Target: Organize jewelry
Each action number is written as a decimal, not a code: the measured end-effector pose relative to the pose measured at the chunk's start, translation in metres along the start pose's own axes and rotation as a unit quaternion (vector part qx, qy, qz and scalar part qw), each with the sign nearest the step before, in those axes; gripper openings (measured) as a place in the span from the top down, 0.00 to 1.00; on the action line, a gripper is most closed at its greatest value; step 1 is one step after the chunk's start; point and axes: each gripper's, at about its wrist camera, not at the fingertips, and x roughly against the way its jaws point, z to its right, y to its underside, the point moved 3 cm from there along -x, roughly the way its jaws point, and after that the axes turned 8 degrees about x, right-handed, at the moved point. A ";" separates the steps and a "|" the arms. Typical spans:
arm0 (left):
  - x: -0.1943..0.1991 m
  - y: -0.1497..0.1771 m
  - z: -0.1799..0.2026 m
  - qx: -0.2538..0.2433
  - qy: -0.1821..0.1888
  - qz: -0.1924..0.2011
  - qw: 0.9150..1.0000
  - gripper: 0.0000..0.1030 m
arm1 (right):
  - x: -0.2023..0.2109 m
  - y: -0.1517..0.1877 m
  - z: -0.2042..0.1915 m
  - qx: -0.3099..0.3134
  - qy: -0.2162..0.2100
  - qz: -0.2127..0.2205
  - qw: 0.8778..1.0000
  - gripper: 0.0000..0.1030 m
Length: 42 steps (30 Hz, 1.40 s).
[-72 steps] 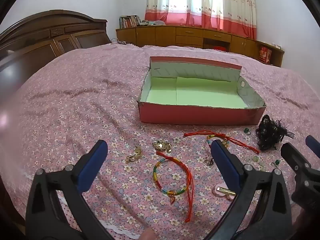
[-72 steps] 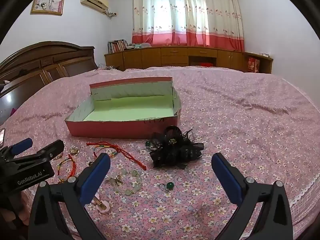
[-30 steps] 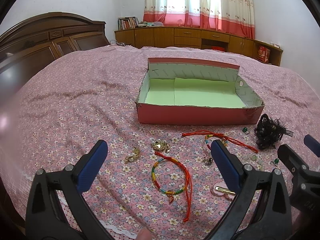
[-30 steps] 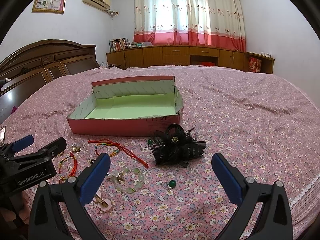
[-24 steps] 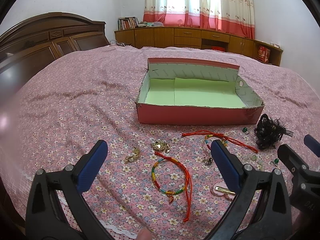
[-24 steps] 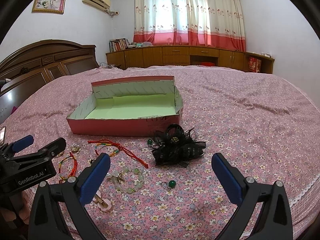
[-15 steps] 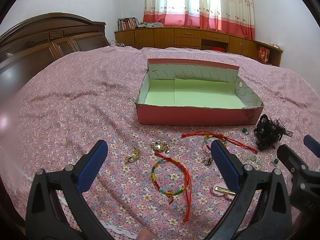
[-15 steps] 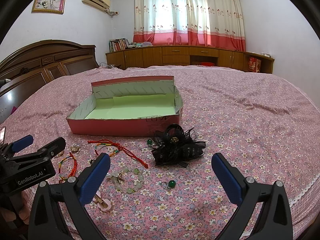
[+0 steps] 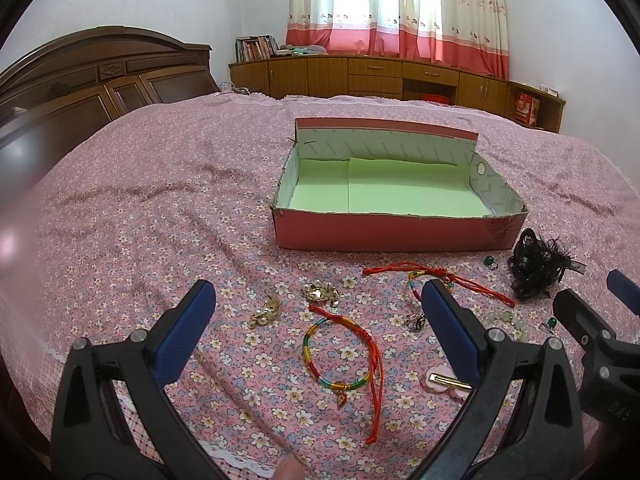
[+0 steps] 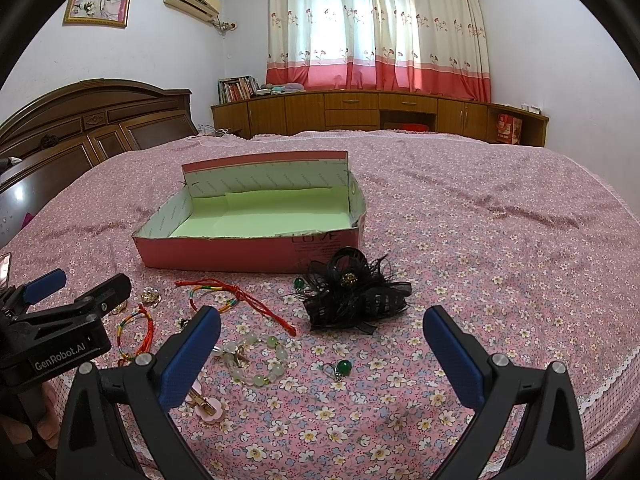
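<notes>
An open pink box [image 9: 396, 232] with a green floor lies on the bed; it also shows in the right wrist view [image 10: 224, 252]. Jewelry lies in front of it: a rainbow bracelet [image 9: 340, 352], a red cord bracelet [image 9: 436, 276], gold brooches [image 9: 320, 292], a pink hair clip [image 9: 444, 380], a black feather hairpiece [image 10: 356, 292], a pale bead bracelet [image 10: 256, 360] and a green earring [image 10: 342, 368]. My left gripper [image 9: 316, 316] is open and empty above the rainbow bracelet. My right gripper [image 10: 320, 340] is open and empty, just before the hairpiece.
The floral pink bedspread [image 10: 500, 240] covers the bed. A dark wooden headboard [image 9: 100, 80] stands at the left. Low wooden cabinets [image 10: 380, 116] and curtains line the far wall. The bed's lace edge [image 10: 608, 380] runs close at the right.
Both views have drifted slightly; the grippers stay open and no jewelry has moved.
</notes>
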 end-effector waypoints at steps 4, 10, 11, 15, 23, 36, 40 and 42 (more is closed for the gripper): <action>0.000 0.000 0.000 0.000 0.000 0.000 1.000 0.06 | 0.000 0.000 0.000 0.000 0.000 0.000 1.000 0.00; 0.000 0.000 0.000 0.000 0.000 0.000 1.000 0.06 | 0.000 0.000 0.000 0.000 0.000 0.000 1.000 0.00; 0.000 0.000 0.000 0.000 0.000 0.000 1.000 0.06 | 0.000 0.000 0.000 0.000 0.000 0.000 1.000 0.00; 0.000 0.000 0.000 0.000 0.000 0.000 1.000 0.06 | 0.000 0.000 0.000 0.000 0.000 0.000 1.000 0.00; 0.000 0.001 0.000 0.001 0.001 -0.001 1.000 0.06 | 0.000 0.000 0.000 0.000 0.000 0.000 1.000 0.00; -0.014 -0.006 -0.005 -0.004 0.001 -0.020 1.000 0.06 | -0.008 -0.005 0.008 -0.008 0.004 -0.010 1.000 0.00; -0.024 -0.009 -0.011 -0.012 -0.012 -0.035 0.999 0.06 | -0.015 -0.008 0.015 -0.010 0.010 -0.021 1.000 0.00; -0.029 -0.010 -0.014 -0.016 -0.020 -0.040 0.999 0.06 | -0.018 -0.009 0.019 -0.013 0.012 -0.024 1.000 0.00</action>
